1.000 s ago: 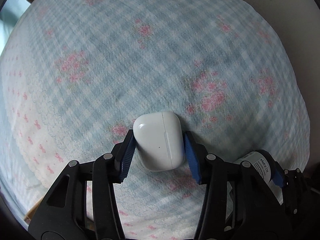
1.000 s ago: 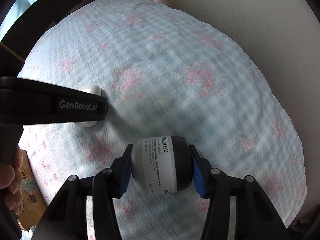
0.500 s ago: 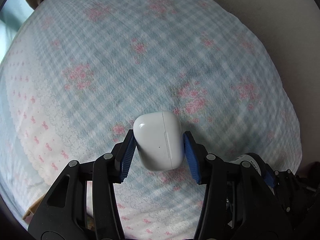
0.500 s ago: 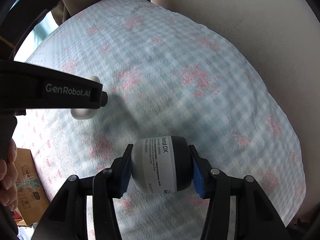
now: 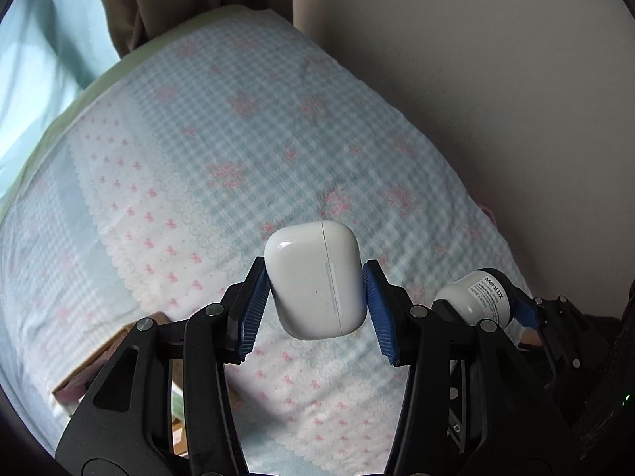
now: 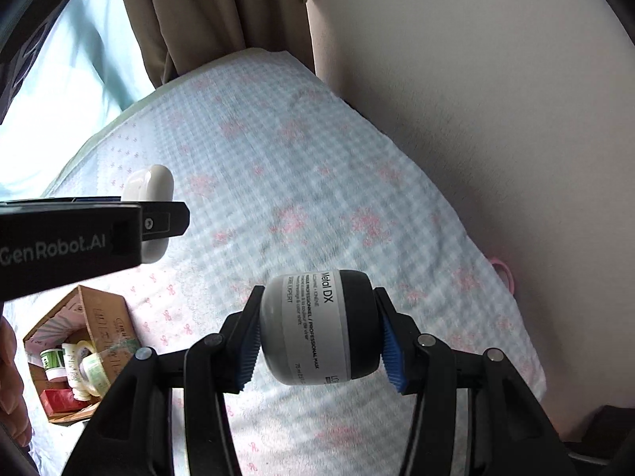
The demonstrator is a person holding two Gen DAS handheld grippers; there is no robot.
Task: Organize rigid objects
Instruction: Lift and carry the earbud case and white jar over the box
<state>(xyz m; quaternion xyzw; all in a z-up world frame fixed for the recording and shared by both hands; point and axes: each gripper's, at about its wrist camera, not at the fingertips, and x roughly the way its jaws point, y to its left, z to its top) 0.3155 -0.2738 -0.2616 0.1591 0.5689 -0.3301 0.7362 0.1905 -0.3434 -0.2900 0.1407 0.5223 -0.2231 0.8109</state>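
The left gripper (image 5: 315, 305) clamps a white earbud case (image 5: 315, 283) between its blue pads (image 5: 254, 309), lid seam upright, held in the air above a bed (image 5: 238, 150) covered in blue gingham with pink flowers. The right gripper (image 6: 319, 341) grips a grey-and-black jar (image 6: 319, 327) labelled "Metal DX" on its side, pads against its two ends, also clear of the bed; it appears at the right edge of the left view. Beyond the bed's near-left edge an open cardboard box (image 6: 103, 313) holds small bottles and tubes (image 6: 73, 365), their labels too small to read.
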